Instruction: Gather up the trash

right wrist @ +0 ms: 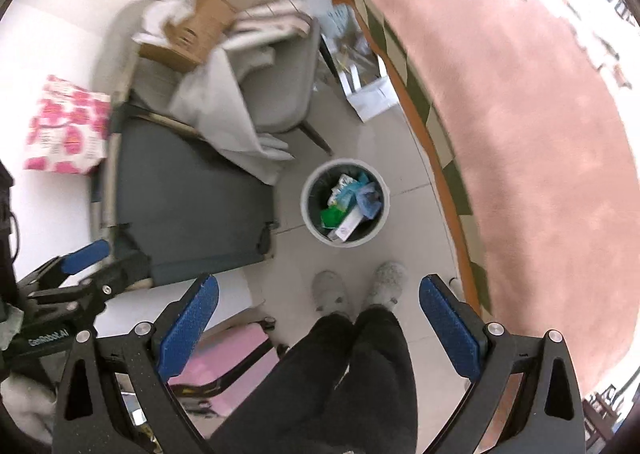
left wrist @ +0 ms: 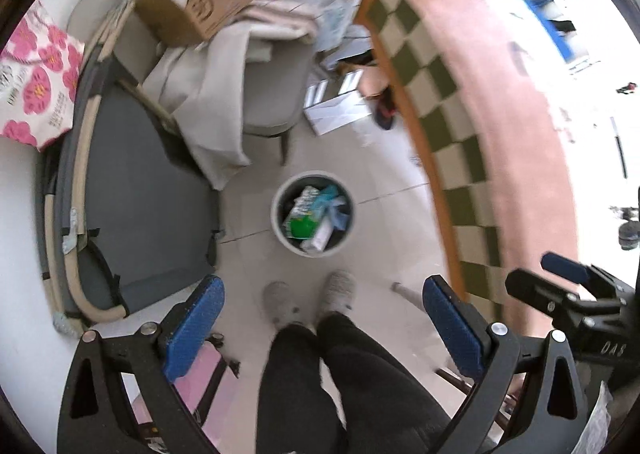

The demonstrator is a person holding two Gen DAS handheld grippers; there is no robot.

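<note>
A round grey trash bin [left wrist: 276,214] stands on the tiled floor, holding a green-and-white carton [left wrist: 303,210], blue plastic and a white box. It also shows in the right wrist view [right wrist: 306,206]. My left gripper [left wrist: 320,318] is open and empty, held high above the floor, over the person's legs. My right gripper [right wrist: 318,318] is open and empty too, at a similar height. The right gripper shows at the right edge of the left wrist view [left wrist: 560,282], and the left gripper shows at the left edge of the right wrist view [right wrist: 80,266].
A table [left wrist: 516,102] with a pink top and green checked cloth runs along the right. A grey chair [left wrist: 272,94] piled with cloth and a cardboard box [left wrist: 200,2] stands behind the bin. A dark grey cot [left wrist: 148,198] lies left. The person's slippered feet [left wrist: 308,294] are just before the bin.
</note>
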